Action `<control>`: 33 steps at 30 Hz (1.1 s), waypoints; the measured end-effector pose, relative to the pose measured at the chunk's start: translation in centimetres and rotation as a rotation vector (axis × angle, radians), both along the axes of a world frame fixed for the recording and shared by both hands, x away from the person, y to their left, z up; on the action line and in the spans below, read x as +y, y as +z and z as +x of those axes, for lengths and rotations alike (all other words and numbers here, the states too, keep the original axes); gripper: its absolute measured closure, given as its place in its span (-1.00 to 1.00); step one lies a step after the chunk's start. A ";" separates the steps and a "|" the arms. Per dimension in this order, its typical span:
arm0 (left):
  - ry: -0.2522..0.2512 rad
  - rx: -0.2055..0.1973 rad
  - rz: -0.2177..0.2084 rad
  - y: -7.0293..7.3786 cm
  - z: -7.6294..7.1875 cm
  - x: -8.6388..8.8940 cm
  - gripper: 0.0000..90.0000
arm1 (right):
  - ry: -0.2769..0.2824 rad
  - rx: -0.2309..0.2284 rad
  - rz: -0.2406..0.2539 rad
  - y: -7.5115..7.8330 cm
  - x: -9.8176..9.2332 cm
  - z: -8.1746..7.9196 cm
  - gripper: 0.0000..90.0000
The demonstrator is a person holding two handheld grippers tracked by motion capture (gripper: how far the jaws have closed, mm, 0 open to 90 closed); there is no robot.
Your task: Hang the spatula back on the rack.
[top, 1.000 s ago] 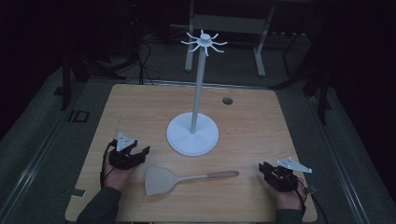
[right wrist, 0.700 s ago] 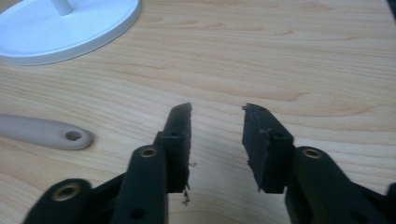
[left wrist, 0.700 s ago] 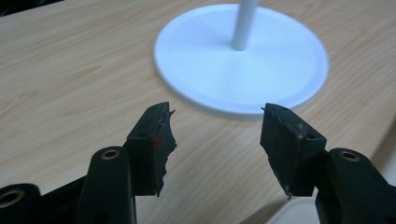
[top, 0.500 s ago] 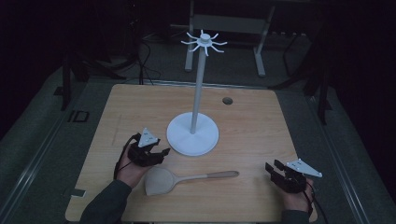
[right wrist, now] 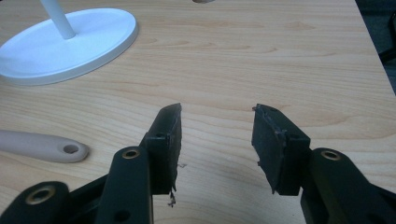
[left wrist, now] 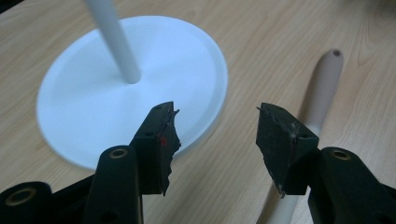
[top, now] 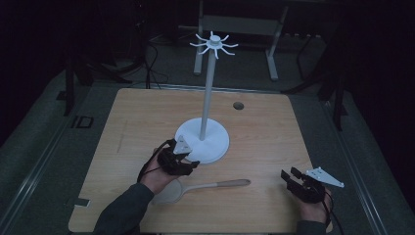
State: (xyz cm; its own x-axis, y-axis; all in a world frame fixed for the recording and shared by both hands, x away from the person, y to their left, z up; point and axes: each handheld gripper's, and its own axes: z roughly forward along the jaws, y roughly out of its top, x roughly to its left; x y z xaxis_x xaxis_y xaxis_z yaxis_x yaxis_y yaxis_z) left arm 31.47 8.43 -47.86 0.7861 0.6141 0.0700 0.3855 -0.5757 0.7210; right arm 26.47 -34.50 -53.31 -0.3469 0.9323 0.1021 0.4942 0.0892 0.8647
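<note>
Around my wooden worktop [top: 147, 117]: dim room, grey floor [top: 44, 147], metal frame legs [top: 235, 29] behind, black cables [top: 151, 63].

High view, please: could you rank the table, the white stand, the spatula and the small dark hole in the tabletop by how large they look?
1. Table, by far the largest.
2. White stand, tall post on a round base.
3. Spatula, partly hidden under the left hand-held gripper, so its full extent is unsure.
4. Dark hole, smallest.

Letters, apparently "ID", on the dark floor [top: 58, 147] left of the table [top: 147, 117].
</note>
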 end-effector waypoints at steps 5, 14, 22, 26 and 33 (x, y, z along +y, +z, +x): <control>-0.058 0.018 0.044 -0.3 0.1 -2.1 0.09 | -0.001 0.004 0.009 0.1 -0.1 0.0 0.21; -0.133 0.064 0.117 -1.3 0.3 -4.9 0.13 | -0.008 -0.021 0.048 0.1 -0.7 -0.2 0.31; -0.194 0.118 0.165 -2.1 0.3 -6.7 0.17 | -0.023 0.007 0.062 0.1 -0.6 -0.1 0.23; -0.241 0.134 0.206 -2.8 0.2 -7.8 0.23 | -0.028 0.009 0.060 0.0 -0.7 0.0 0.22; -0.291 0.183 0.257 -3.7 0.3 -9.2 0.38 | -0.035 0.015 0.059 0.0 -0.7 0.0 0.21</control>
State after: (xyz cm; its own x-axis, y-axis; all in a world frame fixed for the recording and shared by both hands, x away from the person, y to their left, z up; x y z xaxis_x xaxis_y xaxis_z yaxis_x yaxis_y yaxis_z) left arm 31.75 -0.75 -51.57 0.9378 0.3455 0.0353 0.2885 -0.8316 0.4746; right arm 26.45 -35.19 -53.29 -0.3124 0.9360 0.1622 0.5091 0.0208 0.8605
